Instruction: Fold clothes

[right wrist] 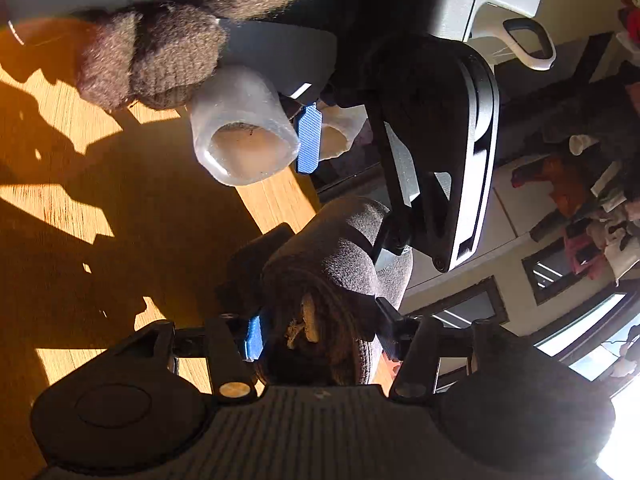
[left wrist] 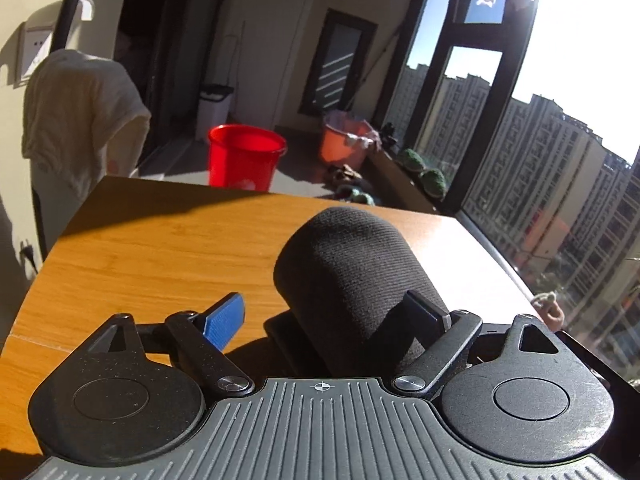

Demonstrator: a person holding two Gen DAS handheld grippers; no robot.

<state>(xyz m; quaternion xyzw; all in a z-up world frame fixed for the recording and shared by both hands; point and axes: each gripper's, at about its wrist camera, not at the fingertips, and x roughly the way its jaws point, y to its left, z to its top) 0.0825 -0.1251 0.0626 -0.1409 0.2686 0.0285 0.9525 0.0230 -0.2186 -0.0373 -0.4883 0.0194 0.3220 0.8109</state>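
The left gripper (left wrist: 332, 312) hangs just above the warm orange wooden bench (left wrist: 160, 248), its fingers spread wide. A dark charcoal knitted garment, rolled into a thick tube (left wrist: 352, 276), lies between them, draped over the black right-hand finger, while the blue-padded finger (left wrist: 224, 320) stands clear of the cloth on the other side. I cannot tell whether the roll rests on the wood or is carried by that finger.

From the right wrist, the right gripper (right wrist: 320, 336) is closed down on the near end of that same dark roll (right wrist: 332, 264), the cloth bunched tight between the blue pad and the black finger. Just ahead of it the left gripper's body shows in black and grey. A hand in a fuzzy brown-grey glove (right wrist: 148, 56) is further ahead to the left, with pale translucent sleeves over the fingertips.

Beyond the bench's far edge, straight ahead of the left gripper, a red plastic bucket (left wrist: 244, 156) sits on the floor, and an orange tub (left wrist: 344, 144) stands near the tall dark-framed window (left wrist: 480, 120).
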